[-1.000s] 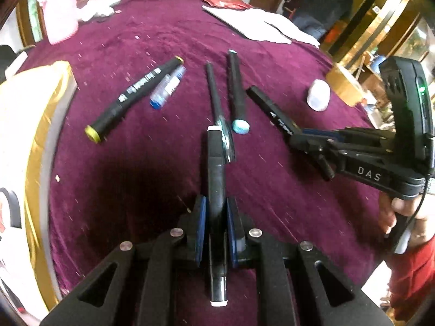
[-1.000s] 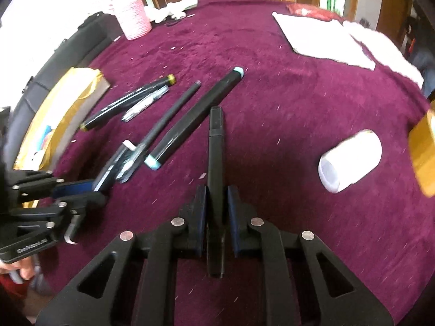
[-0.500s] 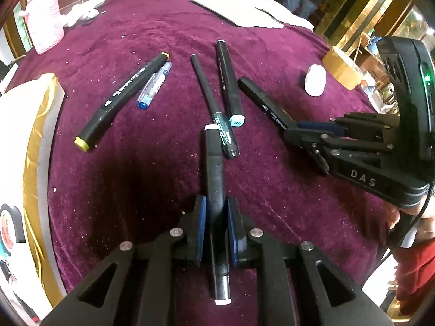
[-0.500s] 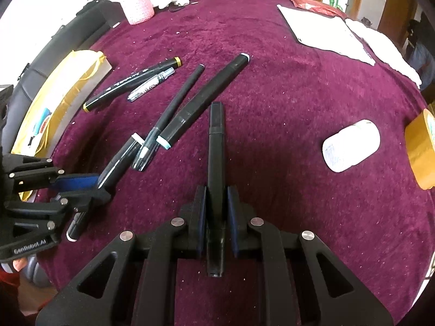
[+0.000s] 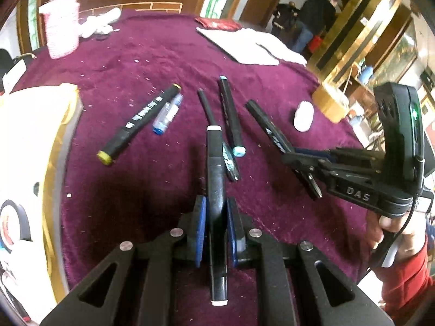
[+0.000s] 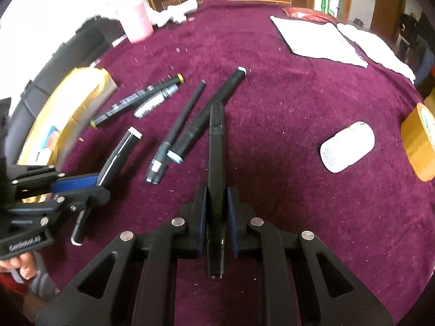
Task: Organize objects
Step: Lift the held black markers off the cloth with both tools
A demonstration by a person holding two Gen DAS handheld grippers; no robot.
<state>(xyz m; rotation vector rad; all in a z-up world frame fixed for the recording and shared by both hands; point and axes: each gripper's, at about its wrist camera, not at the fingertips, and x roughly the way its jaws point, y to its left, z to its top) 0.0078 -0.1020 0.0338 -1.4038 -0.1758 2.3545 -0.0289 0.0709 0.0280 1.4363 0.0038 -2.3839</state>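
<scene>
My left gripper (image 5: 215,206) is shut on a black marker with white ends (image 5: 214,168), held above the purple cloth; it also shows in the right wrist view (image 6: 119,154). My right gripper (image 6: 216,203) is shut on a plain black marker (image 6: 216,146), seen in the left wrist view (image 5: 267,127). On the cloth lie a yellow-capped marker (image 5: 138,123), a short blue-tipped clear pen (image 5: 166,116), a thin black pen (image 6: 179,127) and a light-blue-capped marker (image 6: 209,108).
A white bottle (image 6: 346,150) lies on its side at the right, beside a brown tape roll (image 6: 420,141). A pink container (image 6: 134,19) and white papers (image 6: 318,40) are at the back. A gold-edged white box (image 5: 30,146) sits at the left.
Both grippers have lifted and pulled back a little with their markers. The markers lying on the cloth have not moved.
</scene>
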